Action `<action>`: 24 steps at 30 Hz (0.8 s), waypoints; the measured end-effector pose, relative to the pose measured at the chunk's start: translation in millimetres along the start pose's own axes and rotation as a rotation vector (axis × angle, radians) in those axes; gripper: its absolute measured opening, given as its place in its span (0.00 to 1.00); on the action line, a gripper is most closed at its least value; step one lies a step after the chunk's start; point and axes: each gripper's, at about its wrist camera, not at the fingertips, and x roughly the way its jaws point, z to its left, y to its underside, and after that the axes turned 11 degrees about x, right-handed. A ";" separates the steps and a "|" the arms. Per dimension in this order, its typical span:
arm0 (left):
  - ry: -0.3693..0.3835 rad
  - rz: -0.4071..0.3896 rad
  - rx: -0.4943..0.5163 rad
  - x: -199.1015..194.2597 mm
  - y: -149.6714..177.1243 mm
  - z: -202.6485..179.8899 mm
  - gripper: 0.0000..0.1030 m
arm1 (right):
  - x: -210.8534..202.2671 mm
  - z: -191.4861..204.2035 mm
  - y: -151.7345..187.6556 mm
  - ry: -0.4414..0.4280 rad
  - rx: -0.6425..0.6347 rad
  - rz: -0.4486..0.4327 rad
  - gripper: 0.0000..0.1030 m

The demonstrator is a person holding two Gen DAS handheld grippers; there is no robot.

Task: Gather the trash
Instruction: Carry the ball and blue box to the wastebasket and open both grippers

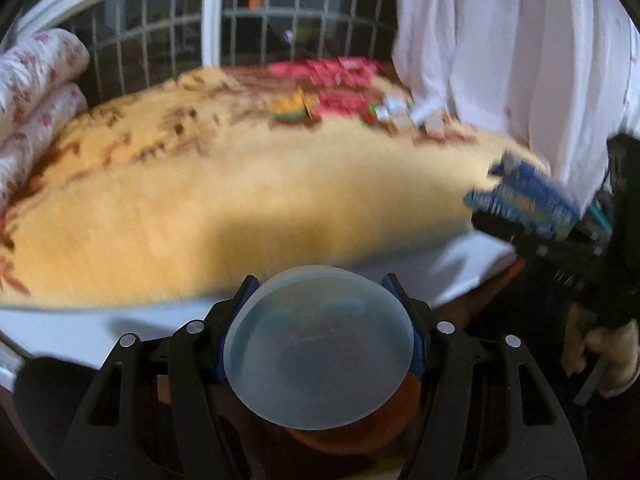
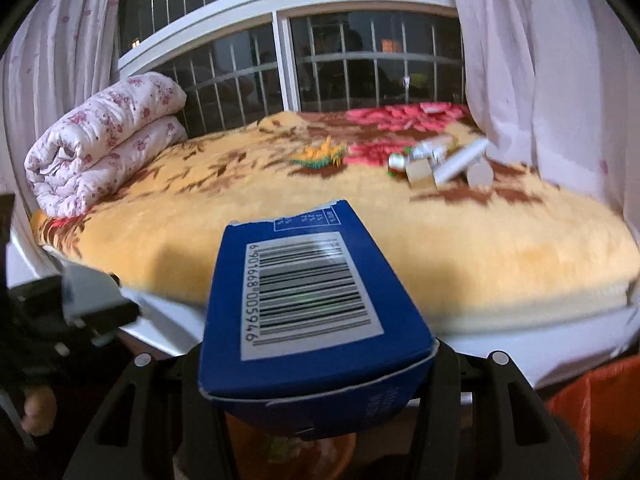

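Note:
My left gripper [image 1: 318,300] is shut on a clear plastic cup [image 1: 318,354], seen bottom-on, held just off the near edge of the bed. My right gripper [image 2: 316,364] is shut on a blue carton [image 2: 308,304] with a barcode, also off the near edge; that carton also shows in the left wrist view [image 1: 524,200]. On the yellow flowered blanket [image 2: 280,216] far back lie a yellow-green wrapper [image 2: 320,156] and a heap of silver and white packets and tubes [image 2: 440,160]; both also show blurred in the left wrist view [image 1: 294,110] [image 1: 400,114].
A rolled pink-flowered quilt [image 2: 108,140] lies at the bed's left end. White curtains [image 2: 552,72] hang at the right, before a barred window [image 2: 320,64]. Something orange [image 2: 600,400] sits low at the right beside the bed, and something orange-brown [image 1: 360,432] lies below the cup.

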 end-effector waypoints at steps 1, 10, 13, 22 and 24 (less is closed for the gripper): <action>0.005 0.018 0.008 3.3 6.5 -1.7 0.60 | -0.3 0.1 5.1 -0.001 0.002 0.013 0.50; 0.065 0.218 0.006 55.7 43.2 -6.1 0.60 | 51.0 -9.2 62.3 0.010 0.056 0.232 0.50; 0.074 0.280 0.020 74.9 49.5 -9.0 0.60 | 70.8 -15.1 72.0 0.022 0.073 0.296 0.50; 0.116 0.464 -0.042 125.0 68.2 -1.2 0.60 | 112.9 -27.2 83.1 0.032 0.105 0.427 0.50; 0.126 0.480 -0.047 131.2 70.4 -1.2 0.60 | 121.2 -27.9 89.1 0.030 0.108 0.463 0.50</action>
